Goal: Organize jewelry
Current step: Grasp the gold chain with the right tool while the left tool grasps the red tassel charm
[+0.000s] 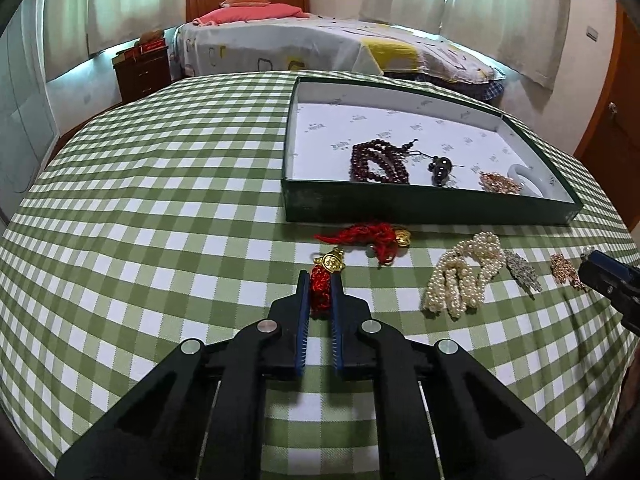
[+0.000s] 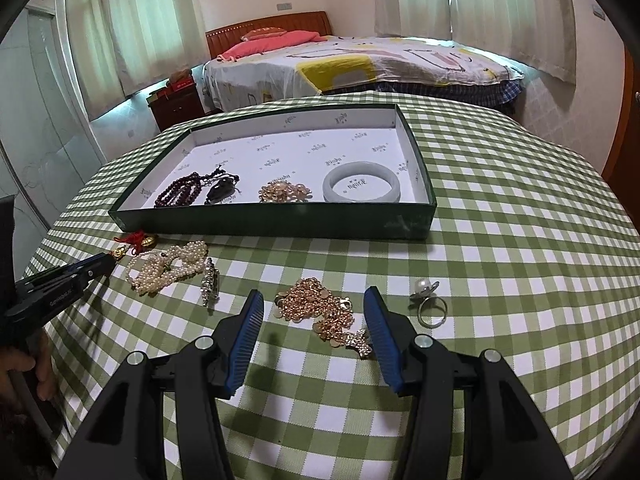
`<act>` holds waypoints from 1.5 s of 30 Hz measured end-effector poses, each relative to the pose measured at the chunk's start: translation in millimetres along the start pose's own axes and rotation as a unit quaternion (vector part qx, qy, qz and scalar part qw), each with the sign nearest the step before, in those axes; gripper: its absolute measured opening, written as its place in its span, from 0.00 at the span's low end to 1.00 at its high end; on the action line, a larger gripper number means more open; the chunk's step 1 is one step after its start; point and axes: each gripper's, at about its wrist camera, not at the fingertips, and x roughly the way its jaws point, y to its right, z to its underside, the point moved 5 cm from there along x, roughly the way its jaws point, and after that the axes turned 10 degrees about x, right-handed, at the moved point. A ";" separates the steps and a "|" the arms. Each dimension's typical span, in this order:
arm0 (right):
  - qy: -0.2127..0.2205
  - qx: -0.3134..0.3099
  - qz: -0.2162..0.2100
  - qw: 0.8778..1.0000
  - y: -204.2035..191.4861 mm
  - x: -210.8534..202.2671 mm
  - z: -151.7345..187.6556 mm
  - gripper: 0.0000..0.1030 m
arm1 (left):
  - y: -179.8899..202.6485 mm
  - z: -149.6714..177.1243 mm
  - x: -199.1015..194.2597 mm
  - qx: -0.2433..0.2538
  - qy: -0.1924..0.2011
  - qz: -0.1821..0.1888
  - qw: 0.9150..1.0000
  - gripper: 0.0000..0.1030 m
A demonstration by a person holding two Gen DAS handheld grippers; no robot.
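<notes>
My left gripper [image 1: 320,280] is shut on the red tassel charm [image 1: 320,290] with a gold ornament [image 1: 329,261], low over the checked cloth; its red cord [image 1: 370,236] trails toward the green tray [image 1: 420,208]. The tray holds a dark red bead strand [image 1: 378,162], a black bead charm [image 1: 440,168], a gold brooch [image 2: 285,192] and a pale jade bangle [image 2: 361,184]. My right gripper [image 2: 314,300] is open around a gold sequin necklace [image 2: 320,308]. It also shows in the left wrist view [image 1: 600,272].
On the cloth lie a pearl bundle [image 1: 464,276], a silver rhinestone clip [image 2: 210,280], a pearl ring [image 2: 430,300] and a small crystal brooch [image 2: 360,344]. A bed stands beyond the table. The table's right edge [image 1: 628,320] is near.
</notes>
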 end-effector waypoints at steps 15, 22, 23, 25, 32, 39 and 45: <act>0.002 0.011 0.018 1.000 14.6 0.5 -3.5 0.50 | -1.5 -9.0 -26.5 -0.004 0.037 0.001 0.999 0.09; 0.004 0.025 0.032 0.999 28.9 0.5 -6.4 0.50 | -2.8 -8.8 -26.6 -0.004 0.037 0.002 0.999 0.09; 0.004 0.026 0.032 0.999 29.6 0.7 -6.7 0.50 | -2.6 -8.9 -26.8 -0.003 0.037 0.001 0.999 0.09; 0.003 0.025 0.030 0.999 28.9 0.9 -6.2 0.50 | -2.0 -9.5 -26.9 -0.002 0.038 0.000 0.999 0.09; -0.007 0.003 0.011 1.000 10.0 6.4 -3.4 0.49 | 0.2 -8.4 -24.6 0.001 0.035 0.001 0.999 0.09; -0.016 -0.027 0.002 1.000 -8.5 19.6 -6.9 0.49 | 0.6 -7.8 -23.4 0.002 0.034 0.001 0.999 0.09; -0.033 -0.033 0.009 0.999 -8.6 30.6 -5.3 0.48 | 0.6 -7.6 -23.3 0.002 0.033 0.001 0.999 0.09</act>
